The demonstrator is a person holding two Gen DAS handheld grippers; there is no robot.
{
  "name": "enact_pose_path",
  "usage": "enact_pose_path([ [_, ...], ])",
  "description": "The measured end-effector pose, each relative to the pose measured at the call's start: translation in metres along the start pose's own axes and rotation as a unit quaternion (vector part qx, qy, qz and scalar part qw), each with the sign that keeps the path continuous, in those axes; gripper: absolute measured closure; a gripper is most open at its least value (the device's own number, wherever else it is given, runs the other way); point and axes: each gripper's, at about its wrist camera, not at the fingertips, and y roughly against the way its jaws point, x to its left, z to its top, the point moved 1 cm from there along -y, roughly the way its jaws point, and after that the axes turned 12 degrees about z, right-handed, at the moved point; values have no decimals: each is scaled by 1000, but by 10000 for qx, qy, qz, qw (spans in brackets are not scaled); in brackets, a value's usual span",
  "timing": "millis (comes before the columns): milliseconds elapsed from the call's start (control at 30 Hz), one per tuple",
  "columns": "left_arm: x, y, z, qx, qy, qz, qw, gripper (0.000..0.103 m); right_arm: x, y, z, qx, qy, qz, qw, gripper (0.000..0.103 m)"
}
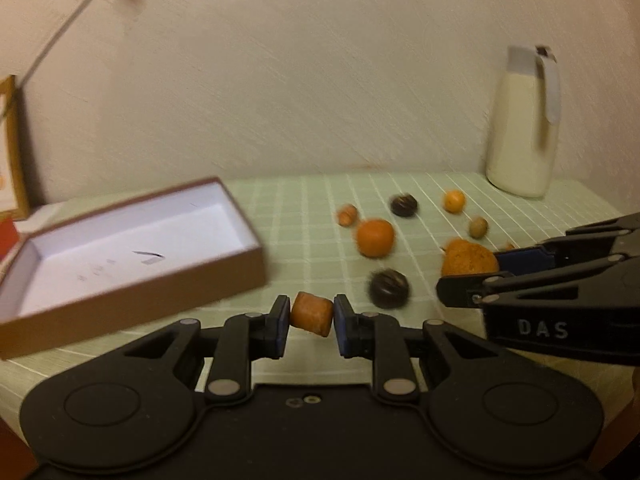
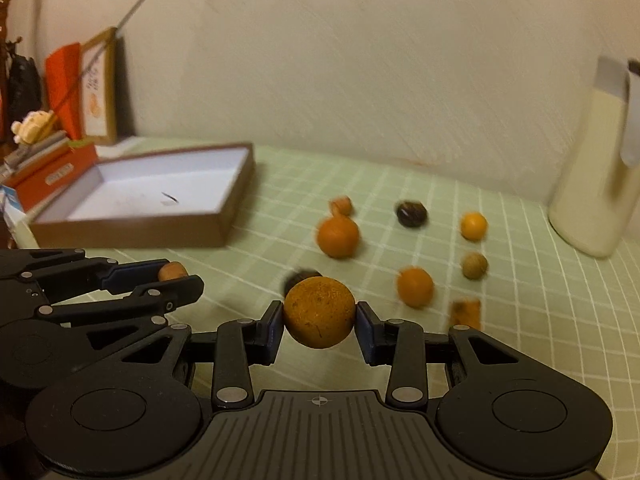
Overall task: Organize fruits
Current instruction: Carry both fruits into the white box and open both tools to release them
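My left gripper [image 1: 312,315] is shut on a small orange cylinder-shaped fruit [image 1: 311,313], held above the green checked tablecloth. My right gripper [image 2: 319,313] is shut on a large rough yellow-brown round fruit [image 2: 319,311]; it also shows in the left wrist view [image 1: 469,261]. An open brown box with a white inside [image 1: 132,240] lies to the left [image 2: 160,192]. Several fruits lie loose on the cloth: an orange one [image 1: 374,237] [image 2: 338,235], dark round ones [image 1: 389,289] [image 1: 404,205] [image 2: 411,213], small orange ones [image 1: 454,201] [image 2: 415,285].
A cream jug with a grey handle [image 1: 524,128] stands at the back right by the wall [image 2: 596,168]. A framed picture [image 2: 100,84], red boxes [image 2: 56,172] and small items stand at the left. The tablecloth [image 1: 304,216] reaches the wall behind.
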Motion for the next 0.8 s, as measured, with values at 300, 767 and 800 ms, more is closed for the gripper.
enact_pose_path([
  [300,65,19,25,-313,416,600,9968,89,44,1,30,-372,342,363,9981,64],
  [767,171,0,33,-315,1072,1865,9761,89,92,-52,102,-894,718,863,9897,64],
  [800,177,-4,31,-261,1137,1898,9749,89,93,-60,105,-862,722,870,9898,64],
])
